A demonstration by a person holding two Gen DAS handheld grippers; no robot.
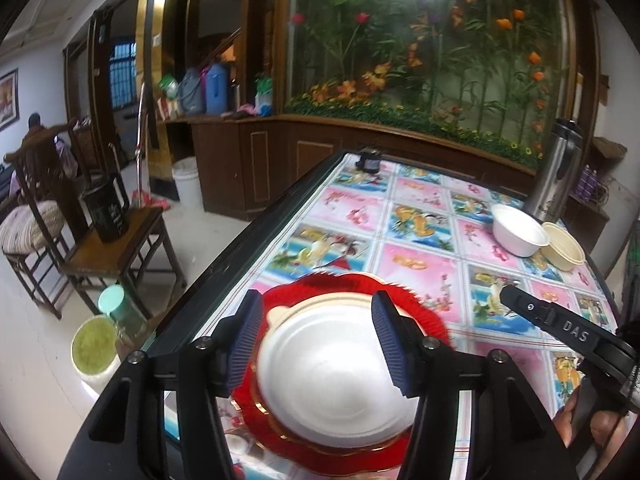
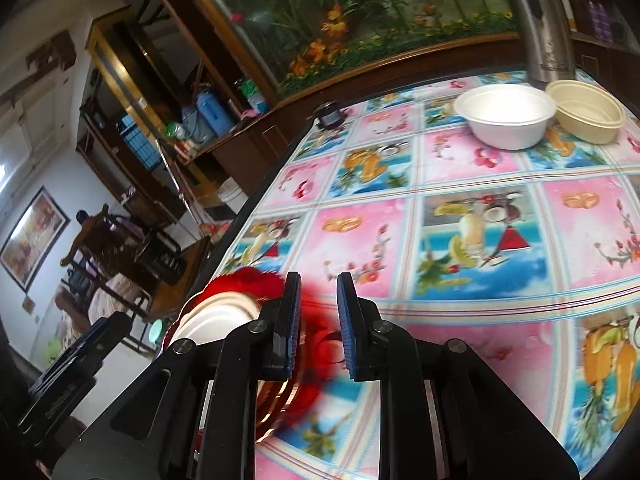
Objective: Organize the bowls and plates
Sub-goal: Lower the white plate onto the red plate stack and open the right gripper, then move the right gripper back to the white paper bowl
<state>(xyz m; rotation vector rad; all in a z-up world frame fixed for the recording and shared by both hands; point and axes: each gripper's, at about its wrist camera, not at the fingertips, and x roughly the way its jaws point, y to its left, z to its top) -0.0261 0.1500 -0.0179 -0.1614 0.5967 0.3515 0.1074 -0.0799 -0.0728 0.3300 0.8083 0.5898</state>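
Two light, flimsy foam bowls (image 2: 505, 114) sat upper right; I judged rim grips best, left hand-held gripper (image 1: 318, 342) apart, right hand-held gripper (image 2: 319, 322) slightly parted, both empty.

One word reads clearly — "DAS", in white on the right gripper (image 1: 505, 294) arm.

A white plate (image 1: 332, 380) lay on a red plate (image 1: 424, 312). At two o'clock stood a white bowl (image 1: 518, 234) and a cream bowl (image 1: 564, 250). The worktop (image 1: 420, 260) bore pink-and-blue fruit squares.
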